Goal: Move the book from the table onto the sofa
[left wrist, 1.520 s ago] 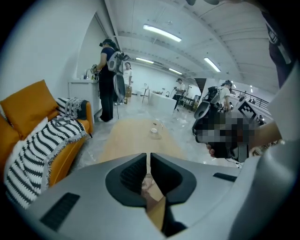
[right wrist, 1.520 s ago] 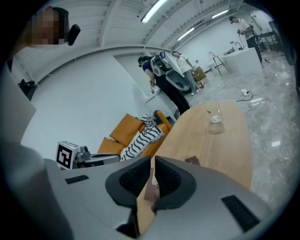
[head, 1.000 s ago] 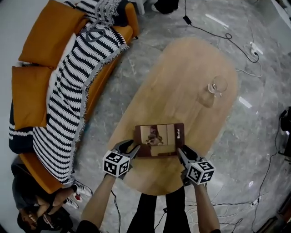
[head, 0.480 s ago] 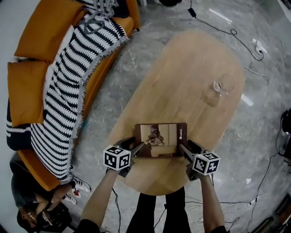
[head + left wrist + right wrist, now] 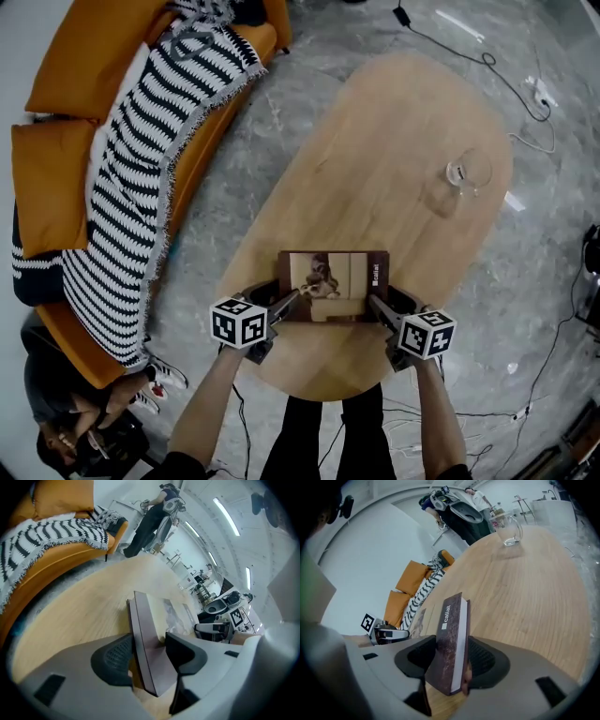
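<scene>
Fingers [image 5: 487,663] flank book [image 5: 450,639]; glass [image 5: 509,530] shows in right gripper view, not left.

so the counter [image 5: 394,131] is a long oval wooden one, light grain, sitting on a grey marble-look floor [image 5: 281,141]. only two things on it: a brown book [image 5: 333,286] lying flat near the close end, cover up, and a clear glass jug [image 5: 466,175] off toward the far right edge, well apart from the book. a few cables [image 5: 441,42] snake over the floor past the far end. on the left an orange sofa [image 5: 199,159] stands on that floor, with a black-and-white striped blanket [image 5: 131,187] draped over it and orange cushions [image 5: 52,197].
</scene>
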### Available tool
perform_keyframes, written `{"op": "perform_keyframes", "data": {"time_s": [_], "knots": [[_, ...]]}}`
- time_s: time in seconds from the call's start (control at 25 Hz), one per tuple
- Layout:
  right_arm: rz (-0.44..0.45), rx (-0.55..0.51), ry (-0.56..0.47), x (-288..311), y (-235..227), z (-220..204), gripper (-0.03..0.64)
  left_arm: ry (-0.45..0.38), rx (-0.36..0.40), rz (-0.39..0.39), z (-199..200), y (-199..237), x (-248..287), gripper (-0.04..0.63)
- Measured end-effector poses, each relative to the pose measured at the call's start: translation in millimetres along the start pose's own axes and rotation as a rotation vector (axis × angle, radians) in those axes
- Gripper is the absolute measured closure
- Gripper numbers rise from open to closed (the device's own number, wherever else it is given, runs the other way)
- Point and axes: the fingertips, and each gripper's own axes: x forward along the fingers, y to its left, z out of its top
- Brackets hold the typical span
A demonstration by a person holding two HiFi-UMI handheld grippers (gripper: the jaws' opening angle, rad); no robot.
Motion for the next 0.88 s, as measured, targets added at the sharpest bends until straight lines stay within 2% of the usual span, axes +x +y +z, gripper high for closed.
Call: {"op": "perform_keyframes", "data": {"time_s": [0.16, 0.2, 0.64, 0.88], "knots": [[0.009, 0.009, -0.003, 1, 0, 0, 0.403, -0.008, -0.015, 0.005, -1, 0, 0, 0.374], [0.012, 0.013, -0.006, 0, 1, 0, 0.433, -0.007, -0.014, 0.006, -1, -1, 0, 0.382], [0.01, 0.017, -0.007, -4, 6, 0, 0.446, -0.022, -0.006, 0.033, 2, -5, -6, 0.405], [0.022, 0.011, -0.023, -22, 24, 16, 0.449, -0.04, 0.005, 0.034, 17, -24, -29, 0.408]]}}
